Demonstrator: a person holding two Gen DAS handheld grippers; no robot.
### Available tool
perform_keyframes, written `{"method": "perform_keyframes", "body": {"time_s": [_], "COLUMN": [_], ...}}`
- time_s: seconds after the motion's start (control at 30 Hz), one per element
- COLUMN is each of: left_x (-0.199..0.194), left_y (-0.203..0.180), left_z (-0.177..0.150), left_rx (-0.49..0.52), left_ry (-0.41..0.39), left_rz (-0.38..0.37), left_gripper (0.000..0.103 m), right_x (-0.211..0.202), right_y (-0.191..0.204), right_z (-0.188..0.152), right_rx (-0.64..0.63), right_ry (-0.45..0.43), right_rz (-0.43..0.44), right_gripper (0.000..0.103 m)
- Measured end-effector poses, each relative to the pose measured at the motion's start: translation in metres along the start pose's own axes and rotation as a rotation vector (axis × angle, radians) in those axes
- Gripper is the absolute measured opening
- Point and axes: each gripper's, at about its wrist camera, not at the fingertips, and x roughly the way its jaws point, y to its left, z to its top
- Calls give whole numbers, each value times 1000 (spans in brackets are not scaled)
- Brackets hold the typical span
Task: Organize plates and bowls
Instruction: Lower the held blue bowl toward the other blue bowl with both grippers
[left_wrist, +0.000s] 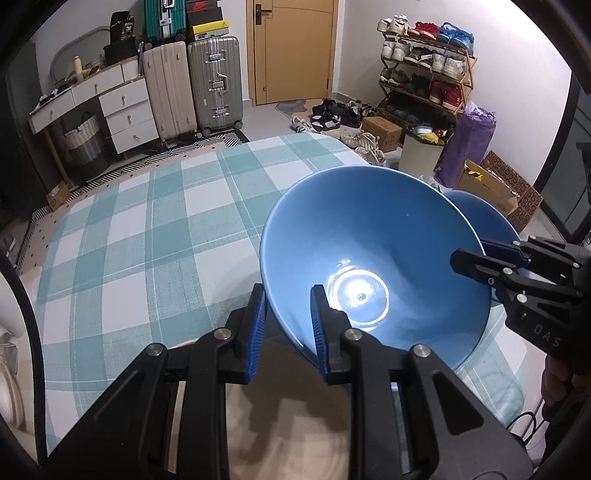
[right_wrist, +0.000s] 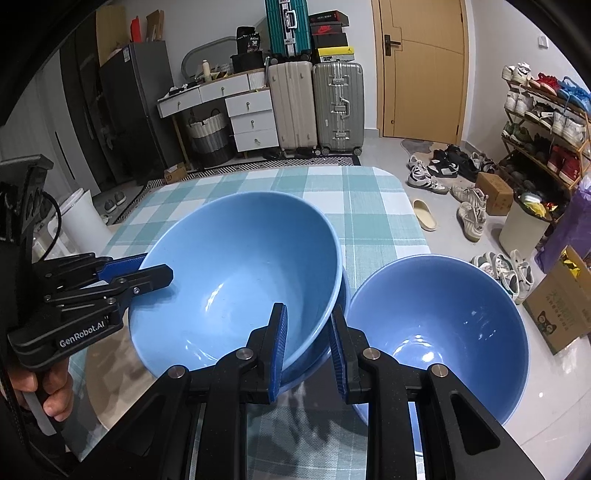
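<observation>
A large blue bowl (left_wrist: 369, 240) (right_wrist: 240, 280) sits tilted, nested in another blue bowl whose rim (right_wrist: 332, 347) shows beneath it in the right wrist view. My left gripper (left_wrist: 289, 306) (right_wrist: 147, 271) is shut on the large bowl's rim, one finger inside and one outside. My right gripper (right_wrist: 308, 332) (left_wrist: 476, 254) straddles the opposite rim of the stacked bowls with a gap at each pad. A smaller blue bowl (right_wrist: 439, 332) (left_wrist: 480, 214) stands on the table to the right.
The bowls stand on a table with a teal and white checked cloth (left_wrist: 155, 236) (right_wrist: 369, 206). The table's right edge runs close to the small bowl. Beyond are suitcases (right_wrist: 317, 107), a dresser (right_wrist: 236, 107), shoes on the floor (right_wrist: 443, 166) and a cardboard box (right_wrist: 561, 314).
</observation>
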Motion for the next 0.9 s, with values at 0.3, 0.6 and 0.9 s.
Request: {"method": "perform_keyframes", "body": {"time_s": [0.3, 0.6, 0.9], "left_x": [13, 25, 28], "left_y": [-1, -2, -3], "left_z": [-5, -7, -10], "left_rx": [5, 14, 31], "left_ry": [17, 35, 36], "left_rz": [7, 17, 40], "left_gripper": [20, 20, 20], "right_x": [11, 18, 20], "right_y": [1, 5, 9], "right_z": [-5, -11, -14], "right_rx": [-8, -52, -78], "right_ry": [13, 12, 9], "right_rz": [-30, -72, -95], "right_gripper": [23, 25, 26]}}
